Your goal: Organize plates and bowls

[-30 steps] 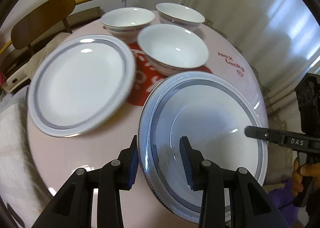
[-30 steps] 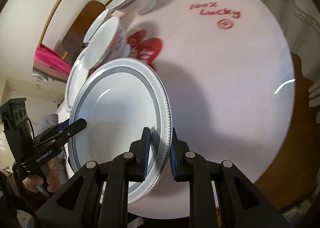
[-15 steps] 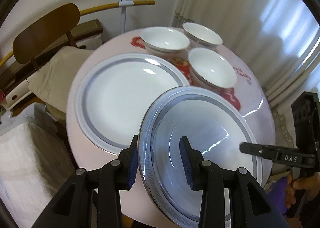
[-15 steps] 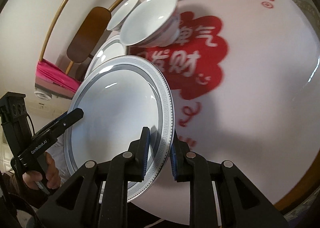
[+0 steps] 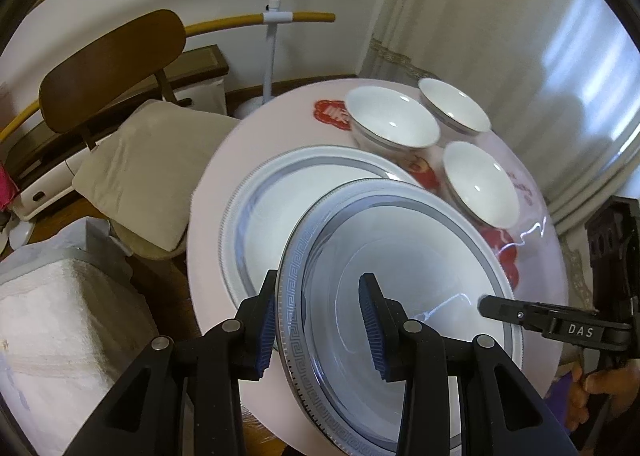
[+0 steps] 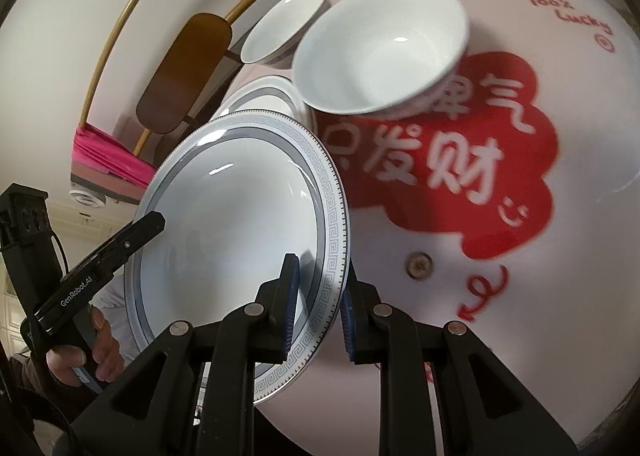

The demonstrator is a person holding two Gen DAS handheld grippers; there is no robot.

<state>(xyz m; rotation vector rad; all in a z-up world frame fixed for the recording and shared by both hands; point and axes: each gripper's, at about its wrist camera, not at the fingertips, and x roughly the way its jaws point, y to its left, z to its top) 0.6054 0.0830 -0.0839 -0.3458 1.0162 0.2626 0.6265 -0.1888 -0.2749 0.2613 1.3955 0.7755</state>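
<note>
Nearest to me, my left gripper (image 5: 320,320) straddles the rim of the carried plate (image 5: 400,280): one blue pad is outside the patterned edge, the other over the well. Both appear to press on the rim, so I read it as a grip. My right gripper (image 6: 318,306) clamps the opposite edge of the same plate (image 6: 240,224), its pads closed tight on the key-pattern border. From the left wrist view its finger reaches in across the far side. So I hold the plate between both hands, tilted, above the round table (image 5: 208,256).

Just beyond and partly beneath the carried plate lies the second plate (image 5: 280,192), flat on the table. It sits ahead of my left gripper and off toward the left of the carried plate, which overlaps only its near right portion. That offset is what the next move turns on, in my judgement. The carried plate must travel further toward the chair (image 5: 112,68) side until the two rims line up, then level out and come down. My left hand leads that way, being nearer the resting plate; the right follows.

Farther back, three bowls (image 5: 392,124) stand clustered near the red print (image 6: 460,160), well apart from the plates. They are upright and empty, and are not yet stacked.
</note>
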